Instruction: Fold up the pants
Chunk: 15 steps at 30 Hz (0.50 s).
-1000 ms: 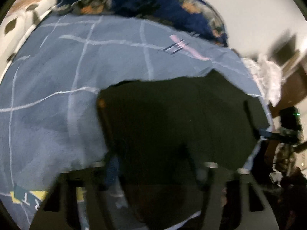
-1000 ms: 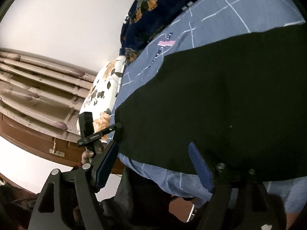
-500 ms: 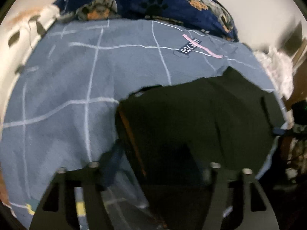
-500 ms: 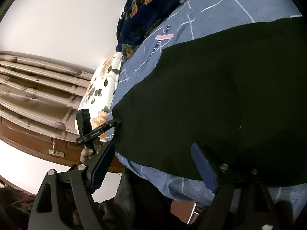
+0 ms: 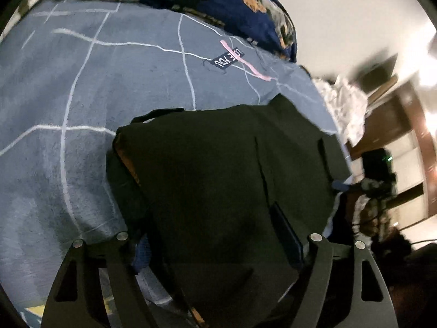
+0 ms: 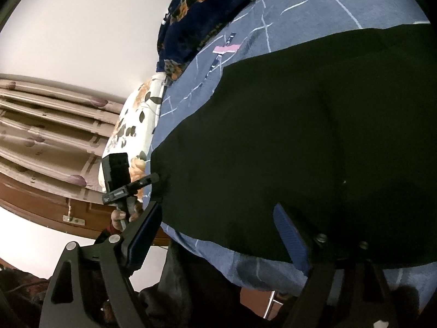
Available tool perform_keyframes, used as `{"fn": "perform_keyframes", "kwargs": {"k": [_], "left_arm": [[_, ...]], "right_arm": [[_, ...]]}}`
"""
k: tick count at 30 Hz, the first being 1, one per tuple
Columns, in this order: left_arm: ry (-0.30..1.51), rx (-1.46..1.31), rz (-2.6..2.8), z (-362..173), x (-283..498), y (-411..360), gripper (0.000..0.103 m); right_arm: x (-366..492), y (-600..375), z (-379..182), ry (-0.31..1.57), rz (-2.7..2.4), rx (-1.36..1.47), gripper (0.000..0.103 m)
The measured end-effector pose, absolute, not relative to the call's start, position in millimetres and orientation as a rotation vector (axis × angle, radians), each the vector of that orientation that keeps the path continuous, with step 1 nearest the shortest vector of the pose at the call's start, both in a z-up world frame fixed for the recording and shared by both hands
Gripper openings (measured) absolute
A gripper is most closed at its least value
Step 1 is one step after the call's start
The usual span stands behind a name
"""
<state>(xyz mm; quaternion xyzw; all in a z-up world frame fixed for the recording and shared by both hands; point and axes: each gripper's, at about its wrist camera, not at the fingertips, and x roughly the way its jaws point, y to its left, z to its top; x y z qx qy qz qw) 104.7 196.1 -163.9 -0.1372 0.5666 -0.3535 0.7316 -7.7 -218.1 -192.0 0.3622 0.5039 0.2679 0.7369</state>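
Black pants (image 5: pixel 218 169) lie folded and flat on a blue bedsheet with white grid lines (image 5: pixel 54 136). My left gripper (image 5: pixel 213 235) hovers over their near edge; its jaws are opening, and the cloth lies between the pads without being pressed. In the right wrist view the pants (image 6: pixel 314 125) fill the middle. My right gripper (image 6: pixel 218 207) stands open over their edge, pads clear of the cloth. The left gripper (image 6: pixel 128 180), held in a hand (image 6: pixel 123 216), sits at the pants' left corner. The right gripper's blue pad (image 5: pixel 340 184) shows at the pants' right edge.
A dark blue blanket with orange paw prints (image 5: pixel 218 2) is bunched at the far end of the bed. A flowered pillow (image 6: pixel 133 131) lies beside it. Curtains (image 6: pixel 41 125) and brown wooden furniture (image 5: pixel 396 125) stand past the bed's edge. A white crumpled cloth (image 5: pixel 347 104) lies at the right.
My left gripper's jaws have spread wide and let the pants go, and the view has tipped down and pulled back. The right gripper has barely moved.
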Motion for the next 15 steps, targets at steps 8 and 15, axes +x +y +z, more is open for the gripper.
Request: {"fn": "perform_keyframes", "kwargs": {"k": [8,15], "left_arm": [[1.211,-0.397,-0.753,-164,108,194,0.076],[1.159,-0.294,-0.633,-143,99,186,0.03]], "right_arm": [[-3,-197,-193,1.138,0.598,0.77,0.084],[2,-174,-188,1.122,0.657,0.756,0.084]]}}
